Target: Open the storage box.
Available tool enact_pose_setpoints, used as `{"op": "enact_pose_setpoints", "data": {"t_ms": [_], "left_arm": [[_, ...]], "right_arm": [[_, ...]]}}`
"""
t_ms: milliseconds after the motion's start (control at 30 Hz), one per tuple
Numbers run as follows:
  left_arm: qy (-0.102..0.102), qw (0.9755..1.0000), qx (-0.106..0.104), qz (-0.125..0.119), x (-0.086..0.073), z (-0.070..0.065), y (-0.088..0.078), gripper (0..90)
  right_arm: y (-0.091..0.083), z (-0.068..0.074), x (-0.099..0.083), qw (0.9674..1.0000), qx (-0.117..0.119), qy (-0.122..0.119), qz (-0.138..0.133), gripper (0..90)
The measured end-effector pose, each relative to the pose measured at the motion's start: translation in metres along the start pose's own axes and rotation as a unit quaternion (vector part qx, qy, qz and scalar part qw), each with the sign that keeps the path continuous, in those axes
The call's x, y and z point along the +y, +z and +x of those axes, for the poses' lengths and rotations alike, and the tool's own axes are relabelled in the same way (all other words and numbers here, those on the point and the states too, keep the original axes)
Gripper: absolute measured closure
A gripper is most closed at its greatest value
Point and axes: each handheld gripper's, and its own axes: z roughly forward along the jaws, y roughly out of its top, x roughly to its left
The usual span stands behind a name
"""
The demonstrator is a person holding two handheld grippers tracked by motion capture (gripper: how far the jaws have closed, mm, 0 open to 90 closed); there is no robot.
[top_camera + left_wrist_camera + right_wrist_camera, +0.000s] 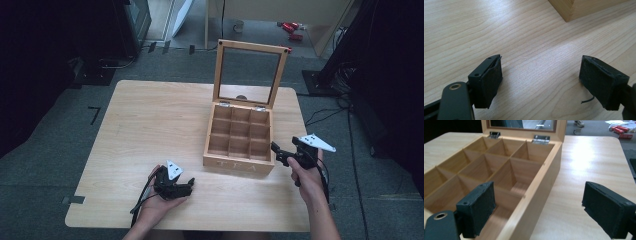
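At the lower left of the high view, the left hand-held gripper [190, 183] lies in a hand low over the pale wooden bench [150, 125], jaws spread and holding nothing; its own view has bare wood grain between the pads and a corner of the wooden tea box [569, 10] at the upper right. Right of centre in the high view that box [240, 162] stands with its glass-paned lid [250, 72] upright, nine compartments all bare. The right gripper view looks into them closely and shows two metal hinges [541, 139] at the back wall. At the box's right front corner the right hand-held gripper [276, 150] is released, one jaw over the compartments, the other outside the wall. Grey carpet [55, 170] surrounds the bench; red items [292, 27] lie at the upper right.
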Motion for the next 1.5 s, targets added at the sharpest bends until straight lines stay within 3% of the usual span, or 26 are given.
{"op": "enact_pose_setpoints", "data": {"t_ms": [333,667,1167,1500], "left_arm": [[0.001,1.0000,0.000,0.001,0.000,0.000,0.000,19.3],[0.001,1.0000,0.000,0.000,0.000,0.000,0.000,19.2],[0.001,1.0000,0.001,0.000,0.000,-0.001,0.000,19.2],[0.002,1.0000,0.001,0.000,0.000,-0.001,0.000,19.2]], "right_arm": [[-0.020,-0.003,-0.028,1.0000,0.002,0.008,-0.005,10.9],[-0.037,-0.012,-0.058,0.9998,-0.006,0.014,0.016,11.0],[-0.046,-0.017,-0.097,0.9962,-0.033,-0.017,0.079,11.0],[-0.047,-0.018,-0.102,0.9909,-0.052,-0.019,0.123,10.9]]}}
